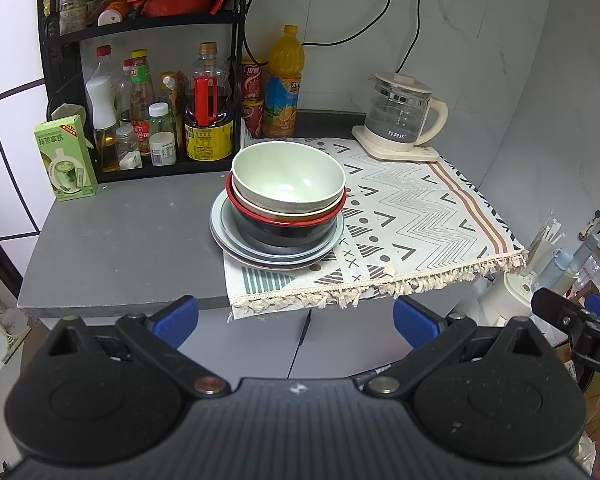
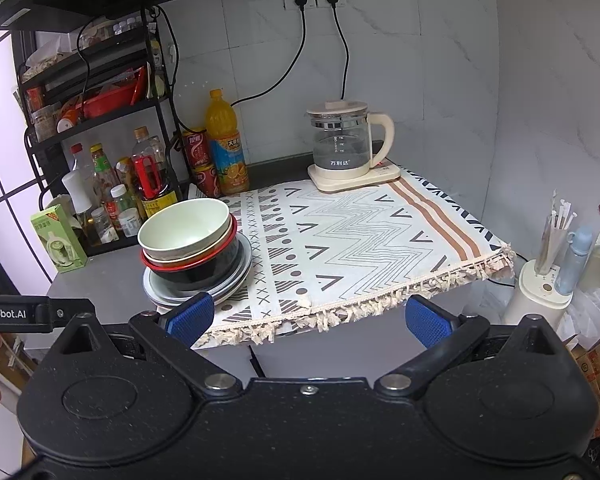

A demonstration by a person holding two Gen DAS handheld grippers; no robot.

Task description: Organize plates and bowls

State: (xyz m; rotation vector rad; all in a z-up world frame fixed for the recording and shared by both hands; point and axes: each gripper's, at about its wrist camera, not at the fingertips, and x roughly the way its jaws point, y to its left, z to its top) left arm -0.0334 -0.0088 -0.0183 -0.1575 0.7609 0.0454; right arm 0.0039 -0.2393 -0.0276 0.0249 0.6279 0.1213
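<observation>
A pale green bowl (image 1: 288, 178) tops a nested stack: beneath it a beige bowl (image 1: 256, 206), then a black bowl with a red rim (image 1: 284, 232), all on grey-blue plates (image 1: 236, 246) at the left edge of the patterned cloth (image 1: 412, 216). The same stack shows in the right wrist view: green bowl (image 2: 184, 226), black bowl (image 2: 200, 268), plates (image 2: 236, 280). My left gripper (image 1: 296, 320) is open, held in front of the counter edge, below the stack, holding nothing. My right gripper (image 2: 310, 316) is open too, near the cloth's fringe, right of the stack.
A black rack (image 1: 140, 32) with bottles (image 1: 208, 120) stands behind the stack. A green carton (image 1: 66, 160) sits at far left. A glass kettle (image 1: 404, 116) on its base occupies the back right. Juice bottle (image 1: 284, 84) and red cans (image 1: 254, 96) line the wall. The right gripper shows at the left view's edge (image 1: 572, 316).
</observation>
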